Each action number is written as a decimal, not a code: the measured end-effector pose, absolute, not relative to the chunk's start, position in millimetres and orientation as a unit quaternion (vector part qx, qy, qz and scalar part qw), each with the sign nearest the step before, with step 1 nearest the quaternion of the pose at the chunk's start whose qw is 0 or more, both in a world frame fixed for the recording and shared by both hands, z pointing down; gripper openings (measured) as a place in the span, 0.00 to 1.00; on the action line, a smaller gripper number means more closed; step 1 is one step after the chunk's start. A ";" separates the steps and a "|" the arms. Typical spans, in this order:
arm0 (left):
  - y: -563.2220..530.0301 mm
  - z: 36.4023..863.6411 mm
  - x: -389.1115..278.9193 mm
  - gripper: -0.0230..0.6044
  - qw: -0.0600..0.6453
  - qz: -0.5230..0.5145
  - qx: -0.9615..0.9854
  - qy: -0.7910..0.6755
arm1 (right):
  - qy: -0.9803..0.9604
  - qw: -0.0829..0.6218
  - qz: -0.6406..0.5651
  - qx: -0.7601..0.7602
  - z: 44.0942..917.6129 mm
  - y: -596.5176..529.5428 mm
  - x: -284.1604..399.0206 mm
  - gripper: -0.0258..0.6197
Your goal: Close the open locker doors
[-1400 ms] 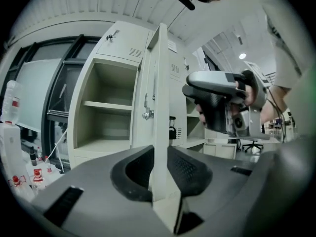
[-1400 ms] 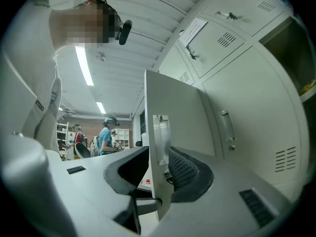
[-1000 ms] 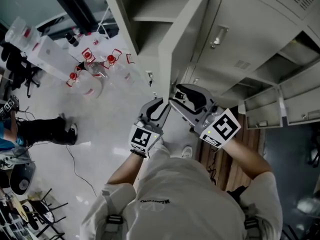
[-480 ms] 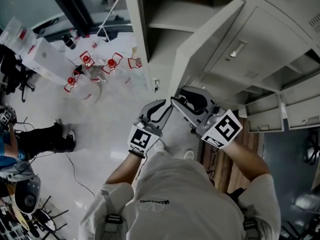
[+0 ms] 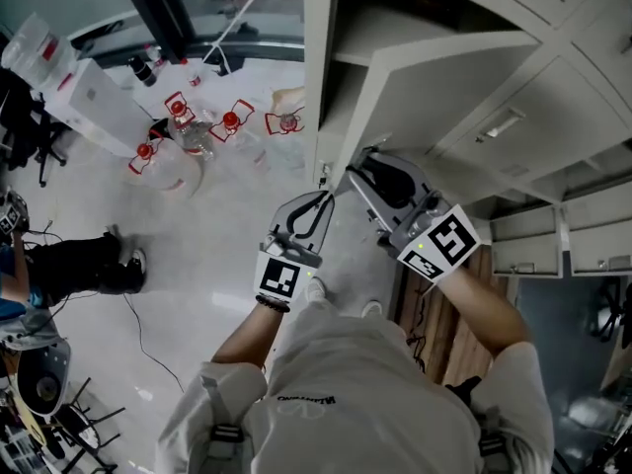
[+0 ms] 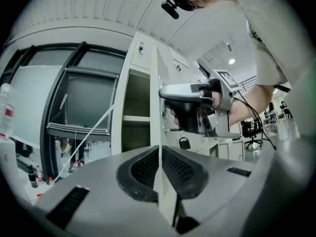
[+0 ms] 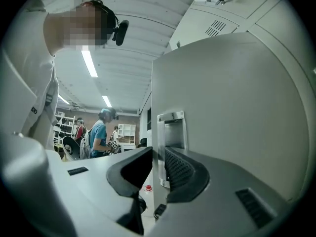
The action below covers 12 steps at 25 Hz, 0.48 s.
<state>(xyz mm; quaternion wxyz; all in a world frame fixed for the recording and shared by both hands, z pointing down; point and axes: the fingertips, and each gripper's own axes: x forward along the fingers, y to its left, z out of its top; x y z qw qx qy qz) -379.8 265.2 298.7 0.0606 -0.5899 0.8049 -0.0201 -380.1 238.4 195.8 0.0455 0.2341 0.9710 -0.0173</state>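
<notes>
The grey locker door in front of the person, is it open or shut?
Open: the locker door stands swung out from the cabinet, leaving the shelf inside visible.

door (image 5: 444, 87): swung out from lockers (image 5: 592, 57), above floor (image 5: 197, 255);
bottles (image 5: 197, 131): on floor, left of lockers;
person (image 5: 69, 260): far left, nearer than bottles

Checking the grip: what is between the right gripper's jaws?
The locker door, its free edge beside the recessed handle, stands between the closing jaws of the right gripper; the right gripper view shows it.
</notes>
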 end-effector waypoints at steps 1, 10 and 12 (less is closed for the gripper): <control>263.7 296.4 -382.7 0.06 0.067 -0.030 -0.587 0.806 | 0.972 0.046 -0.017 0.229 195.9 236.1 -385.4 0.16; 234.8 289.3 -427.5 0.04 0.061 -0.044 -0.551 0.831 | 0.981 0.045 -0.007 0.189 195.1 225.9 -432.5 0.10; 230.5 290.9 -438.7 0.04 0.051 -0.037 -0.543 0.837 | 0.983 0.045 -0.008 0.177 195.0 223.1 -443.2 0.10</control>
